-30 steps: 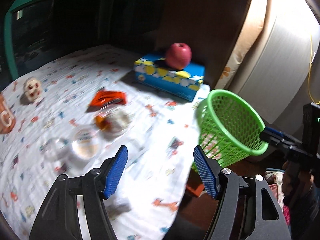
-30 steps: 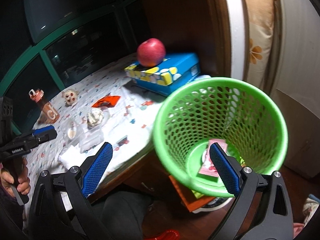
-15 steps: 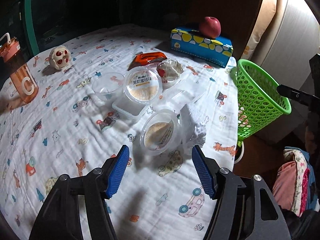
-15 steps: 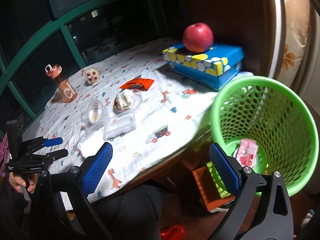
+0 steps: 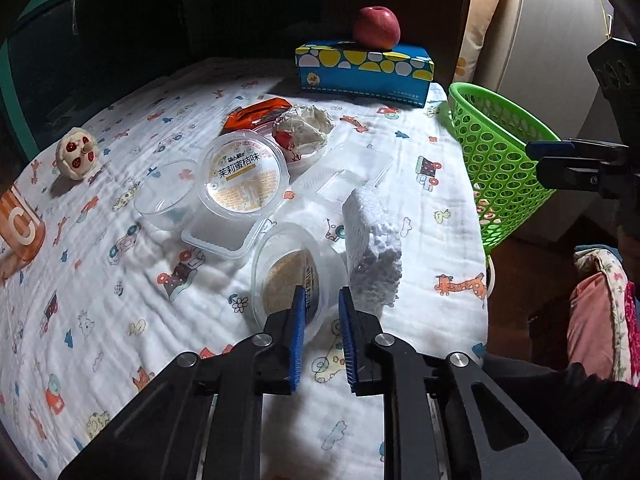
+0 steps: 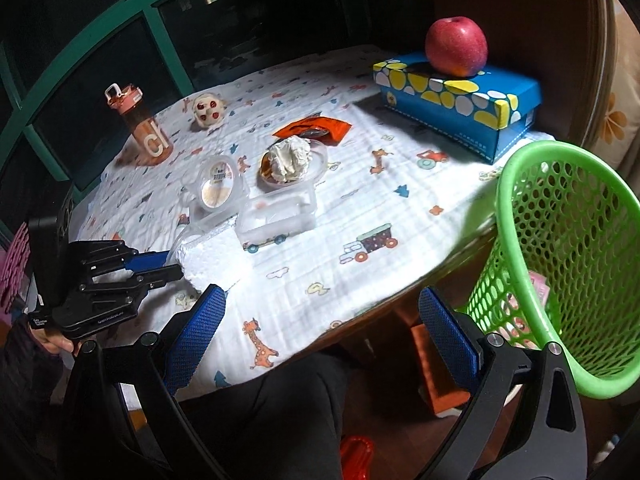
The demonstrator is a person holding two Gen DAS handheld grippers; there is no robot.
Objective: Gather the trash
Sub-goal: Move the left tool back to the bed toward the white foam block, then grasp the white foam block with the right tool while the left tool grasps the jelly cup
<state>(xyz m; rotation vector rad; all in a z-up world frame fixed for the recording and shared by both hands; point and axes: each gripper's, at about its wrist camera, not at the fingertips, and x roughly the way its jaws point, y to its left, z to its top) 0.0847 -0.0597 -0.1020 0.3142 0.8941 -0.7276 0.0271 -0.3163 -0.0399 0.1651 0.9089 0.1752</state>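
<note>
Trash lies in a loose cluster on the printed tablecloth [image 5: 120,280] in the left wrist view: a clear round cup [image 5: 296,276] tipped on its side nearest the camera, a white foam block [image 5: 374,240] just to its right, a labelled round lid [image 5: 244,174] resting on a clear tray [image 5: 218,236], an empty clear cup [image 5: 166,196] to the left, a crumpled tissue [image 5: 306,130] in a dish and an orange wrapper [image 5: 256,116] behind. The left gripper [image 5: 322,306] has its blue pads drawn close and closing, with the tipped cup's rim between them; whether they already press on it cannot be told. A green basket [image 5: 500,168] hangs beyond the table's right edge, and an apple [image 5: 376,26] sits on a blue tissue box [image 5: 364,70] at the back. From the right wrist view, the right gripper [image 6: 320,330] stands wide open with nothing between its pads, off the table's near edge with the basket [image 6: 560,264] just to its right. The left gripper [image 6: 170,264] reaches in from the left, its tips at the foam block [image 6: 212,258] and the cup. An orange bottle [image 6: 138,120] and a small round toy [image 6: 208,112] stand farther back.
</note>
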